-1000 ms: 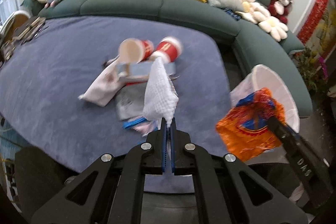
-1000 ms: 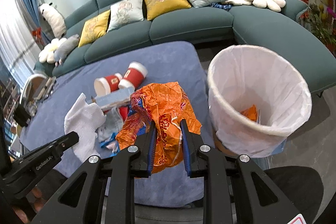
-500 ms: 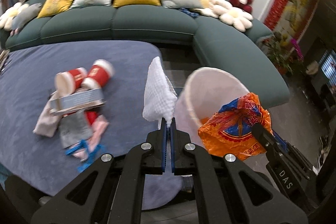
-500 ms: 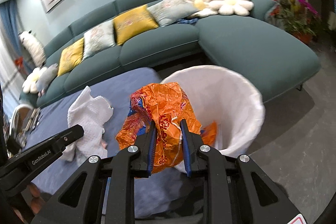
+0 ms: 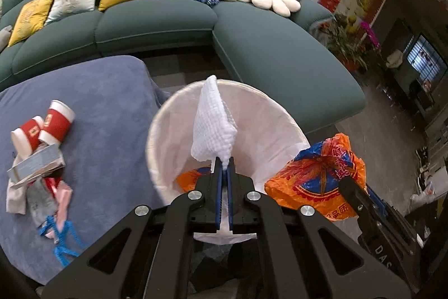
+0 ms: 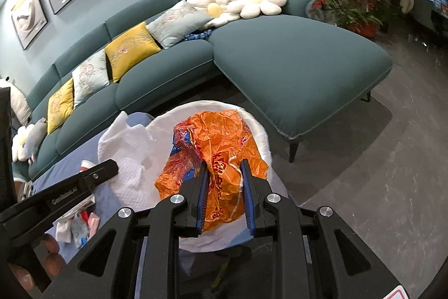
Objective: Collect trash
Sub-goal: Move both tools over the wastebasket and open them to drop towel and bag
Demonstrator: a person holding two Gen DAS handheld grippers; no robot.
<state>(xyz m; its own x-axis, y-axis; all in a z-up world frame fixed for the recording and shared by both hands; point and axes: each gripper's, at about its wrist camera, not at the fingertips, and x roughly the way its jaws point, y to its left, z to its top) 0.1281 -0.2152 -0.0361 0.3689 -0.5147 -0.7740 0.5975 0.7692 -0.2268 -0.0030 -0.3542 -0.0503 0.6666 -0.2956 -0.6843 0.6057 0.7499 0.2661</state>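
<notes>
My left gripper [image 5: 224, 164] is shut on a white paper towel [image 5: 212, 122] and holds it over the open white-lined trash bin [image 5: 156, 136]. An orange wrapper [image 5: 193, 178] lies inside the bin. My right gripper [image 6: 224, 170] is shut on an orange and blue plastic bag [image 6: 215, 142] above the bin [image 6: 263, 142]; the bag also shows in the left wrist view [image 5: 316, 178]. The towel shows in the right wrist view [image 6: 128, 156] beside the bag.
On the blue table [image 5: 106, 91] lie two red paper cups [image 5: 42, 128], a grey carton [image 5: 36, 164], a cloth and blue and pink scraps [image 5: 61, 226]. A teal corner sofa [image 5: 266, 52] with cushions wraps behind the table and the bin.
Both grippers have swung right from the table toward the bin with their loads. The towel and the bag now hang over the bin opening.
</notes>
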